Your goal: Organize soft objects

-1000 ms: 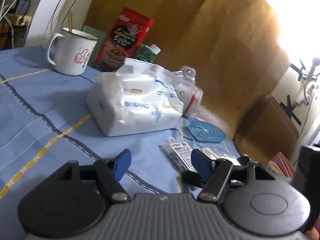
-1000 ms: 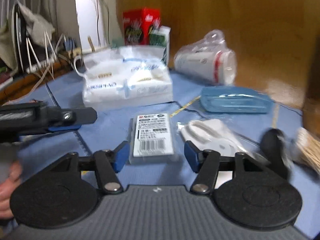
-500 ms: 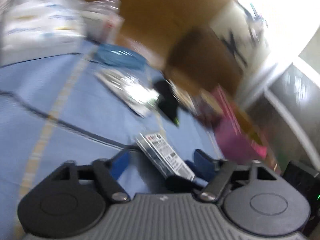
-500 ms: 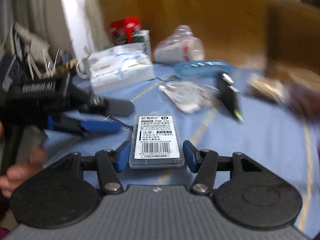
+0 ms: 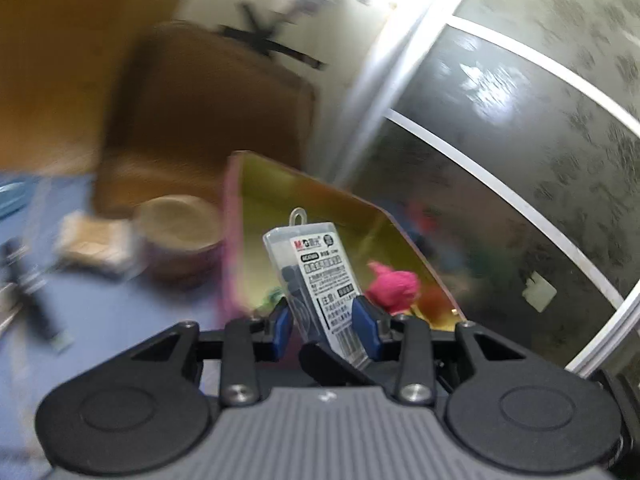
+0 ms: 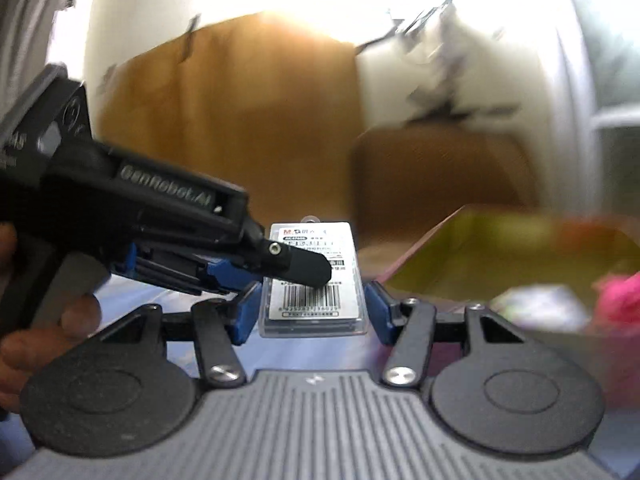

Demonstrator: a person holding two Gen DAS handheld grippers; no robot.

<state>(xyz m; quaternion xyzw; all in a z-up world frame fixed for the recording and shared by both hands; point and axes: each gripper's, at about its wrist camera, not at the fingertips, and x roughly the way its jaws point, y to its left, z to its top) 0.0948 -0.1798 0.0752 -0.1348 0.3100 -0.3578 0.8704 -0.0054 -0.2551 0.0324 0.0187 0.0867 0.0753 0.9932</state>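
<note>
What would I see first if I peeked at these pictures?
First, the clear labelled case, held up between both grippers, the left gripper closing across it and the right gripper at its sides. Behind it sits an open box with shiny yellow walls, and a bright pink fluffy thing inside.

One labelled pack [image 5: 320, 276] between the jaws — one box [image 5: 280, 196] just beyond, one pink soft thing [image 5: 394, 286] inside, one round tub [image 5: 180, 236] to its left.
</note>
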